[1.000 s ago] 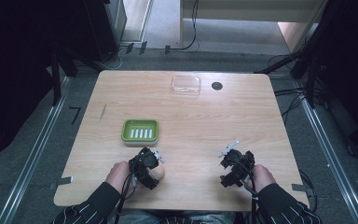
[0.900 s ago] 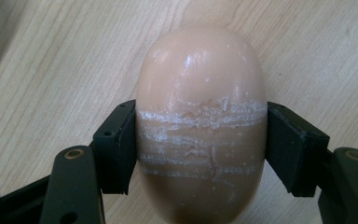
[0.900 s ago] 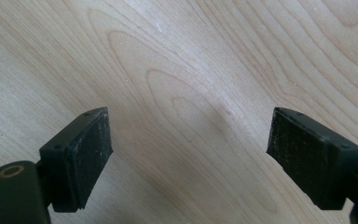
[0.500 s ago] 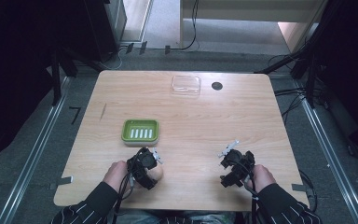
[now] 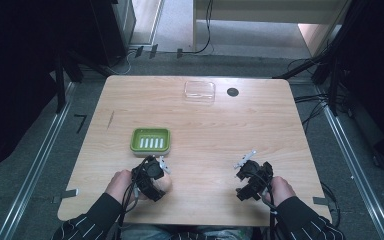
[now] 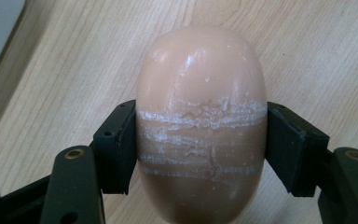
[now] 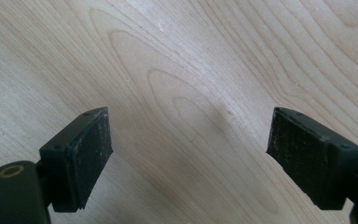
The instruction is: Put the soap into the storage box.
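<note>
A peach-coloured oval soap bar (image 6: 200, 126) with white scuff lines sits between the jaws of my left gripper (image 6: 200, 144), which is shut on its sides just above the wood. From above, that left gripper (image 5: 152, 176) hovers near the table's front left, just below a green soap dish (image 5: 150, 140) with white slots. The soap (image 5: 166, 184) peeks out beside it. My right gripper (image 5: 247, 180) is at the front right; its jaws (image 7: 189, 154) stand wide apart over bare wood, holding nothing.
A clear plastic lid or tray (image 5: 199, 90) lies at the table's far edge, with a small black disc (image 5: 232, 92) to its right. The wooden table (image 5: 220, 130) has rounded corners; dark racks and cables surround it on the floor.
</note>
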The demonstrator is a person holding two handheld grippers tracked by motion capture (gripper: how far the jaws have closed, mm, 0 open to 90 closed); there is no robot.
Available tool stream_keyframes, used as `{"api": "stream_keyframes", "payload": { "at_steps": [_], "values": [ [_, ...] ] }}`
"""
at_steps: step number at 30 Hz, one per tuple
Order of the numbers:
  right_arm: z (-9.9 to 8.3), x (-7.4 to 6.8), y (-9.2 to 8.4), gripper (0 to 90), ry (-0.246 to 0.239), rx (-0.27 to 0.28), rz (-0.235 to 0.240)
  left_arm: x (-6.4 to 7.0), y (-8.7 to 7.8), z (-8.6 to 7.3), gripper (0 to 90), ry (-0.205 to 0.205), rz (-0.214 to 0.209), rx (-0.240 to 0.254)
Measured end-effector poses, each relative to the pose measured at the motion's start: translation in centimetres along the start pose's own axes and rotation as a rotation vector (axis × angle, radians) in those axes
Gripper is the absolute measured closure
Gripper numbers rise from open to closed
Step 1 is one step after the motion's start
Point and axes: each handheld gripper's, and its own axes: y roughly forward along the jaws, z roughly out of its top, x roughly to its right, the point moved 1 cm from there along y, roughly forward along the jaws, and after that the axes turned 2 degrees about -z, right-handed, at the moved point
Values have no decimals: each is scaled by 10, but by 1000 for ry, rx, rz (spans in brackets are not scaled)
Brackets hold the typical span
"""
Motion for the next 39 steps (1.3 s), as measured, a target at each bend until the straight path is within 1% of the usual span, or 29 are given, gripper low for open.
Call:
{"api": "stream_keyframes", "payload": {
  "at_steps": [4,11,12,16,18,19,20,21,25,28,35,39],
  "values": [
    [0,0,0,143,0,0,0,-3,-2,-2,334,10,-2,-3],
    [0,0,0,143,1,0,1,-7,-5,-5,334,16,-2,-6],
    [0,0,0,143,1,0,0,-8,-6,-6,334,21,-2,-8],
    [0,0,0,143,1,-1,2,-14,-10,-8,334,23,-1,-7],
    [0,-1,0,143,5,-2,2,-15,-11,-9,334,18,1,1],
    [0,-1,0,143,5,-2,2,-16,-12,-9,334,25,0,5],
    [0,-1,0,143,6,-3,2,-17,-13,-9,334,16,-1,9],
    [0,-1,0,143,6,-3,2,-18,-13,-9,334,26,4,3],
    [1,-1,0,143,5,-3,1,-23,-14,-9,334,26,10,3],
    [1,0,0,143,2,-3,-1,-27,-18,-8,334,30,16,19],
    [1,-1,0,143,6,-2,1,-32,-22,-5,334,36,16,28],
    [1,-1,0,143,5,-4,0,-36,-24,-3,334,48,18,28]
  ]
}}
